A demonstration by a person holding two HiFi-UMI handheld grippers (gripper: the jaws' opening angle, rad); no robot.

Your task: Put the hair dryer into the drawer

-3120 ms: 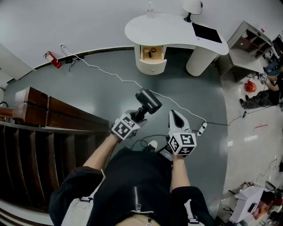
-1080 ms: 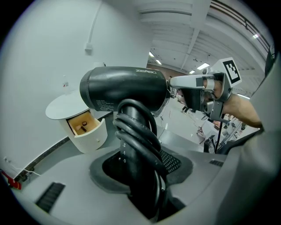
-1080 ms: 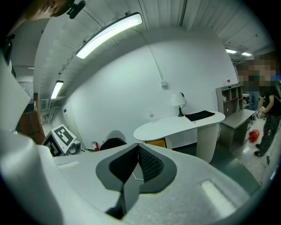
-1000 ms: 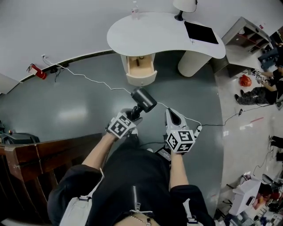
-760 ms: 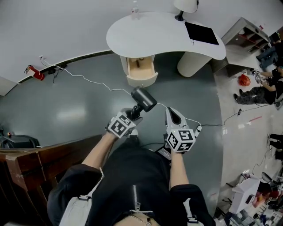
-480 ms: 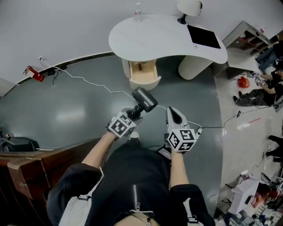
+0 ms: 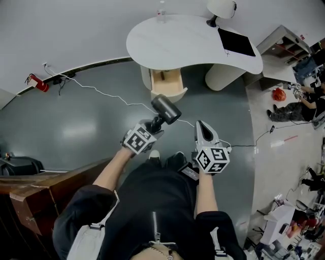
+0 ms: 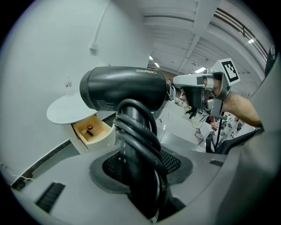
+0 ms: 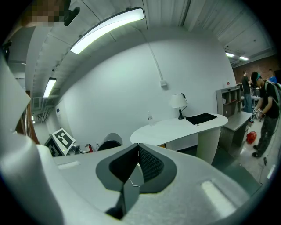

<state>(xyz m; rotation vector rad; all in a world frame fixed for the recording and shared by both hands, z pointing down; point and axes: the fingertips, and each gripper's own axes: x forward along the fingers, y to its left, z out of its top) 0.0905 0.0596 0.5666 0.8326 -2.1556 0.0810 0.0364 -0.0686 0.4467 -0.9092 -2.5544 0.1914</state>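
The person is stepping closer to the white curved desk (image 7: 177, 40) than three seconds back, and the left gripper (image 7: 154, 124) is carrying the dryer a bit nearer the drawer than half a second ago.

Left gripper (image 8: 140, 169) is clamping its jaws on the handle of the black barrel-bodied hair dryer (image 7: 165, 109). In the left gripper view the hair dryer (image 8: 127, 88) is standing upright out of the jaws, with its black cord (image 8: 142, 136) looped round the handle. The dryer is hanging in the air over the grey floor (image 7: 91, 127), short of the open light-wood drawer (image 7: 165, 84) and not touching it.

The drawer is sticking out from under the desk's near edge, toward its left end. In the left gripper view the drawer (image 8: 90, 130) is showing a couple of small dark items (image 8: 89, 128) inside; too small to identify.

Right gripper (image 7: 202, 127) is hovering to the right of the dryer, apart from it. In the right gripper view its jaws (image 9: 137, 165) are pressing together with nothing between them.

On the desk, a white lamp (image 7: 221, 7) is sitting at the far edge and a black flat mat (image 7: 236, 40) is lying at the right end. A small clear bottle (image 7: 161, 5) is standing at the far edge.

A thin white cable (image 7: 101, 91) is trailing over the floor. A brown wooden cabinet (image 7: 30, 188) is showing at the lower left.
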